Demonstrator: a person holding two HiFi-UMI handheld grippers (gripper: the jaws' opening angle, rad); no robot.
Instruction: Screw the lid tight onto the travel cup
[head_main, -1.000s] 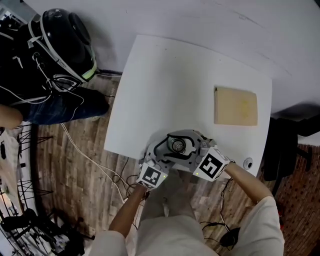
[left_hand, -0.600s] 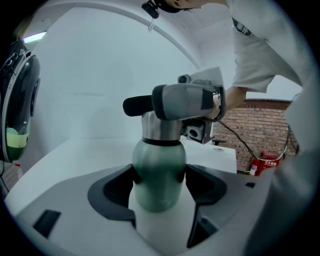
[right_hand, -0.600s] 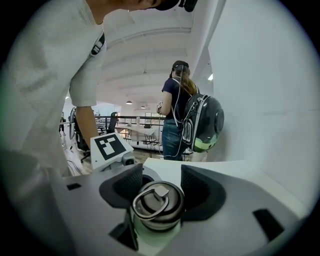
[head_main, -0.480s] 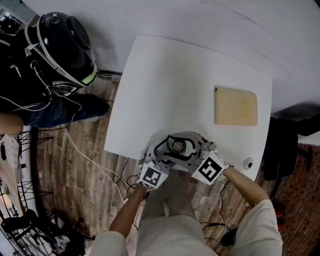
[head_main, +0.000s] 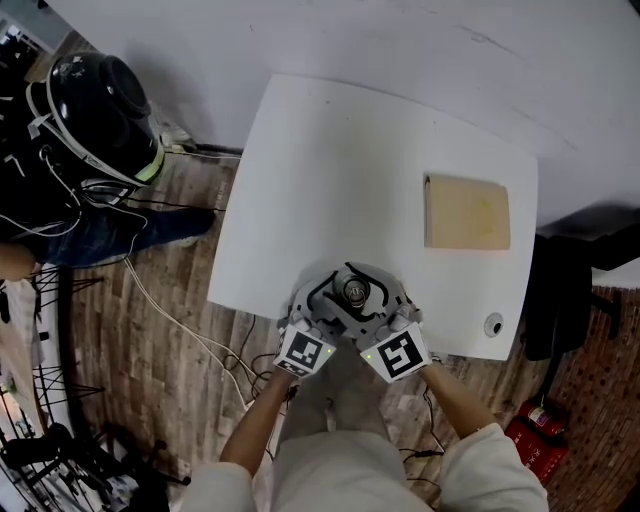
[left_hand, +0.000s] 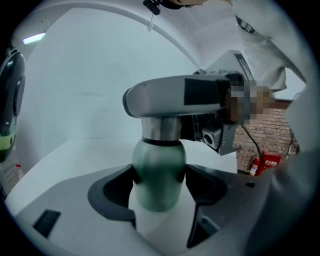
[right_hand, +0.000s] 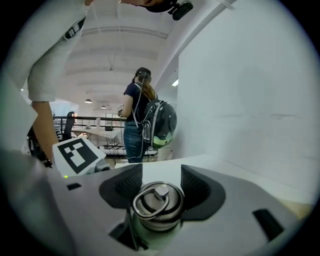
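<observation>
my right gripper (right_hand: 161, 182) has just closed its jaws onto the lid (right_hand: 156, 202) and swung round toward me, so i judge a tightening twist is under way. my left gripper (left_hand: 160, 172) pinches the cup (left_hand: 159, 192), upright at the table's (head_main: 330, 180) near edge. more turns may be needed.

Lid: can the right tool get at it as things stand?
Likely yes: the right tool has just been closing its jaws around the lid, nothing intervening; the left tool clamps the cup body lower down.
</observation>
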